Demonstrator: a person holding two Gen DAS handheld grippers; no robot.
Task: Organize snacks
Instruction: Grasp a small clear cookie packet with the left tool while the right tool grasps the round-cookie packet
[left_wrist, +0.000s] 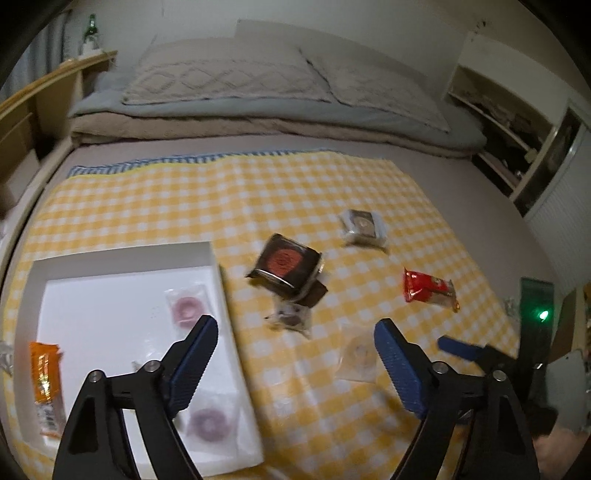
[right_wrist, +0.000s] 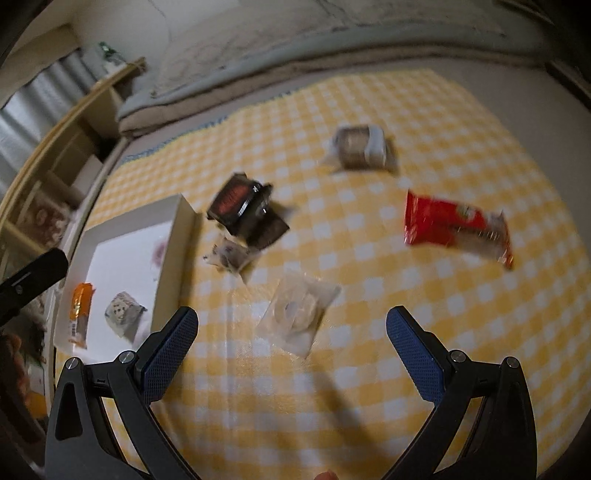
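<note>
Landmark: your white box (left_wrist: 122, 254) lies open on the yellow checked cloth (left_wrist: 229, 195) spread over the bed (left_wrist: 476, 206).
Left hand-held gripper (left_wrist: 295, 354): you hold it above the box's right edge, jaws apart, nothing between the blue pads.
Right hand-held gripper (right_wrist: 291, 347): you hold it over the cloth well right of the box, jaws wide apart, gripping nothing; a clear donut packet (right_wrist: 299, 310) lies on the cloth under the gap, not touched by either pad.
Inside the box: an orange packet (left_wrist: 44, 384) at the left wall, two pink ring snacks in clear wrap (left_wrist: 184, 306), and a small grey-white packet (right_wrist: 122, 314).
Just right of the box: a dark packet with a red disc (left_wrist: 286, 267) stacked on another dark one, with a small pale packet (left_wrist: 288, 317) beside them.
Farther right of the box: a silver-brown packet (left_wrist: 364, 227) and, beyond it, a red packet (left_wrist: 428, 291).
Sharpness: both views are motion-blurred, so you cannot read any labels.
</note>
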